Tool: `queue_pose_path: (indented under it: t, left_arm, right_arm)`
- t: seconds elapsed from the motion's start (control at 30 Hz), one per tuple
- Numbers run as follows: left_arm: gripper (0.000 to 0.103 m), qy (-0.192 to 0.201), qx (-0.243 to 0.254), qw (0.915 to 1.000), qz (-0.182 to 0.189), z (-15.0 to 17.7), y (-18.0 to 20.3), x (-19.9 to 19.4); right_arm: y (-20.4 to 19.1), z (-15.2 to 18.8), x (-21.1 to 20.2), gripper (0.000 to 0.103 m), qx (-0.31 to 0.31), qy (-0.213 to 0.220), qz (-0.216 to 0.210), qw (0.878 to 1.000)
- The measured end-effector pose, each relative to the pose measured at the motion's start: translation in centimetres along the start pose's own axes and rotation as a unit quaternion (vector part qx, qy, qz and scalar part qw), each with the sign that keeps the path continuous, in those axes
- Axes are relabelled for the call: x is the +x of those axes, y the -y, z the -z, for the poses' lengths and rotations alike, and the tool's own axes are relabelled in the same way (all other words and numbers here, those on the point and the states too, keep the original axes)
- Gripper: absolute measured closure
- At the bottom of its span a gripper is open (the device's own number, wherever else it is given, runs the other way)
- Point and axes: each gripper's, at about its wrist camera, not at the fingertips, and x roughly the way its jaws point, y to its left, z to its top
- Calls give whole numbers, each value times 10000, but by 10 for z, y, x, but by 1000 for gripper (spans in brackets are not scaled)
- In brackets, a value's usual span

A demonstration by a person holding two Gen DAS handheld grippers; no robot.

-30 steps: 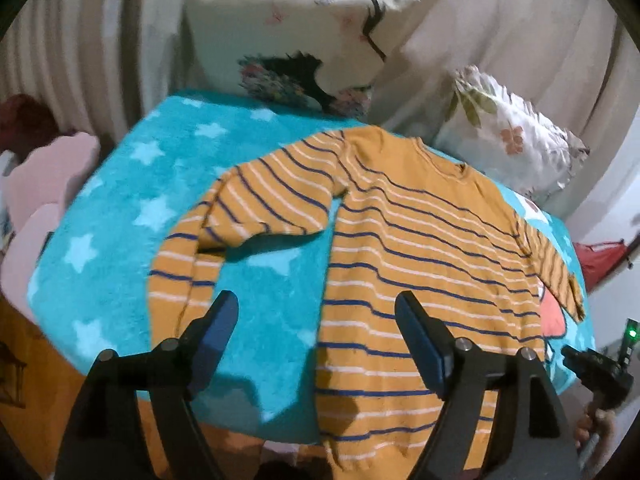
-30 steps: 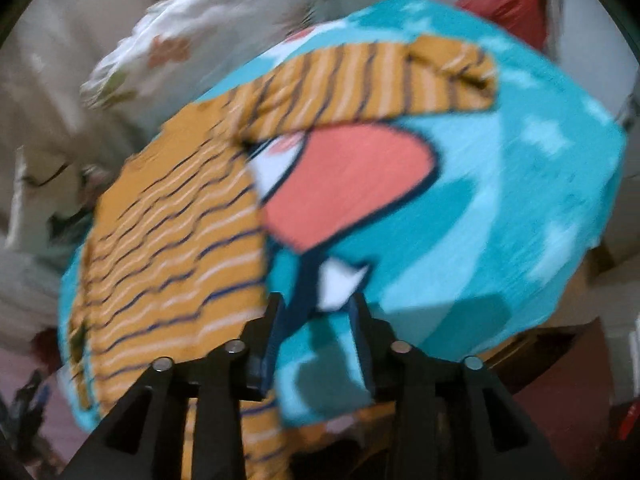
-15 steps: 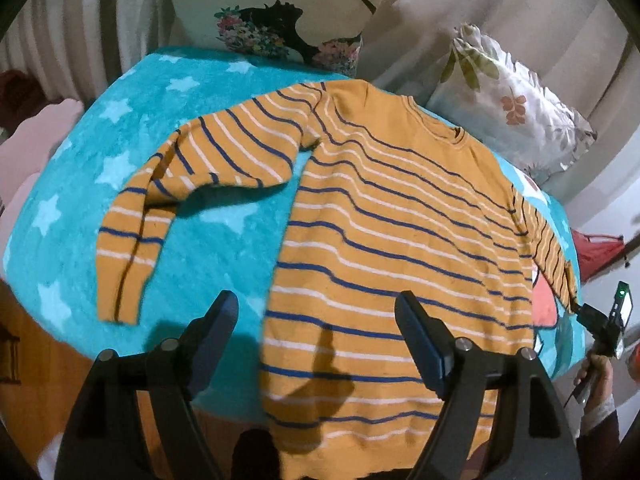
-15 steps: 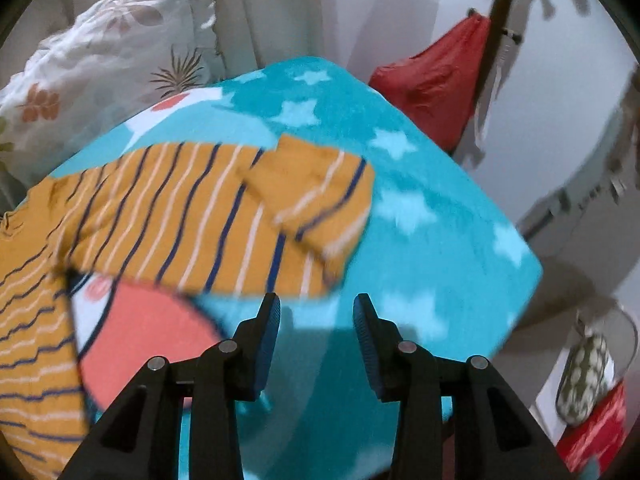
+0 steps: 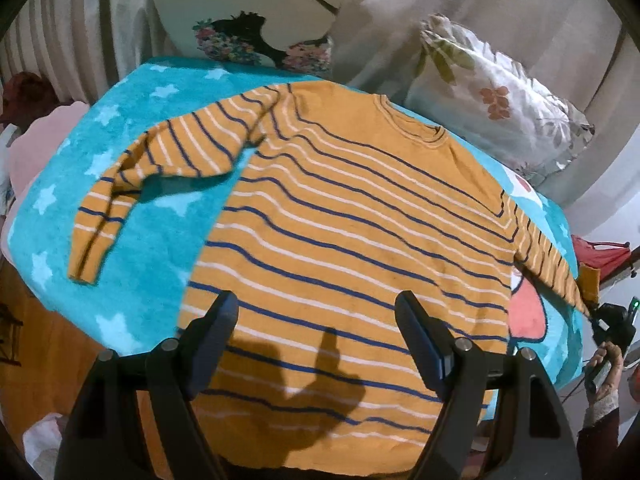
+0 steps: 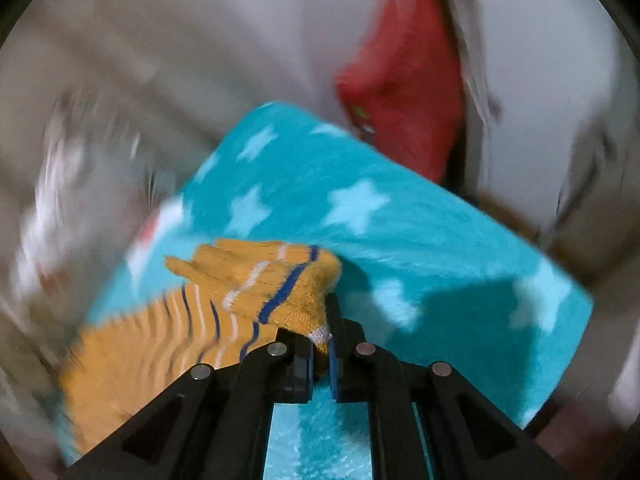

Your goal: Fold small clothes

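An orange sweater [image 5: 344,216] with navy and white stripes lies flat on a teal star blanket [image 5: 132,264]. Its left sleeve [image 5: 160,164] is bent down toward the blanket's left edge. My left gripper [image 5: 316,332] is open and hovers above the sweater's lower hem, touching nothing. My right gripper [image 6: 320,344] is shut on the cuff of the right sleeve [image 6: 276,284], which bunches up between the jaws. In the left wrist view the right gripper [image 5: 600,312] shows at the far right, at the sleeve's end.
A printed cushion [image 5: 256,12] and a floral cushion [image 5: 496,96] lean on the curtain behind the blanket. A red bag [image 6: 404,76] hangs past the blanket's right corner. Pink items [image 5: 44,140] sit off the left edge. Wooden surface [image 5: 36,352] shows below the blanket.
My right gripper has closed on the right sleeve's cuff, which was free half a second ago. My left gripper has shifted right and closer, now over the sweater's hem.
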Motion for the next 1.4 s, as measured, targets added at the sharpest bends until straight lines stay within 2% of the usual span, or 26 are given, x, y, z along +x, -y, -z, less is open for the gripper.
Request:
queue_pose_path:
  t: [0.1, 0.27, 0.37, 0.53, 0.6, 0.67, 0.73, 0.77, 0.87, 0.97, 1.0, 1.07, 1.13, 1.2, 1.23, 1.3, 1.33, 1.4]
  left_arm:
    - [23, -52, 17, 10000, 46, 7, 9, 3]
    - [23, -67, -46, 10000, -36, 22, 4, 1]
    - [23, -103, -331, 9994, -86, 28, -20, 1]
    - [24, 3, -838, 9965, -55, 23, -71, -4]
    - [24, 62, -956, 9954, -23, 18, -93, -7]
    - [24, 120, -1096, 9939, 8, 12, -118, -9]
    - [24, 150, -1225, 9923, 60, 6, -143, -11]
    - [24, 160, -1256, 9919, 74, 3, -154, -12]
    - [24, 185, -1299, 9913, 34, -4, -186, -16]
    - [24, 168, -1359, 9906, -26, -6, -220, -18]
    - [24, 137, -1402, 9900, -56, -6, -232, -18]
    - [24, 84, -1499, 9886, -90, -4, -252, -18]
    - [24, 53, -1610, 9869, -135, -1, -273, -18]
    - [24, 45, -1694, 9854, -162, 3, -290, -19]
    - [24, 36, -1748, 9845, -153, 4, -298, -18]
    - [24, 7, -1857, 9826, -107, 6, -311, -15]
    - [24, -10, -1895, 9819, -86, 5, -316, -13]
    - [24, -31, -1959, 9806, -24, 3, -322, -8]
  right_arm:
    - [8, -3, 12, 97, 313, -211, -271, 9989]
    - [-5, 3, 26, 97, 575, -572, -839, 9932]
    - [-30, 6, 28, 97, 394, -605, -826, 9940]
    - [-116, 34, 21, 97, -546, -539, -851, 9934]
    - [-159, 55, 17, 97, -1011, -530, -887, 9895]
    - [-221, 90, 15, 97, -1665, -509, -972, 9799]
    - [-271, 126, 16, 97, -2195, -561, -1093, 9679]
    - [-308, 157, 20, 97, -2564, -669, -1199, 9568]
    - [-374, 229, 40, 97, -3194, -985, -1338, 9329]
    - [-430, 321, 70, 97, -3985, -1272, -1256, 8996]
    - [-444, 356, 85, 96, -4297, -1398, -1119, 8850]
    - [-454, 404, 107, 94, -4718, -1578, -808, 8637]
    - [-459, 442, 121, 85, -4995, -1641, -526, 8490]
    - [-462, 460, 116, 54, -5211, -1385, -529, 8405]
    - [-466, 469, 113, 48, -5363, -1345, -543, 8315]
    - [-471, 483, 111, 46, -5680, -1302, -455, 8114]
    - [-475, 493, 110, 46, -5915, -1215, -354, 7963]
    - [-478, 504, 107, 46, -6109, -1152, -245, 7829]
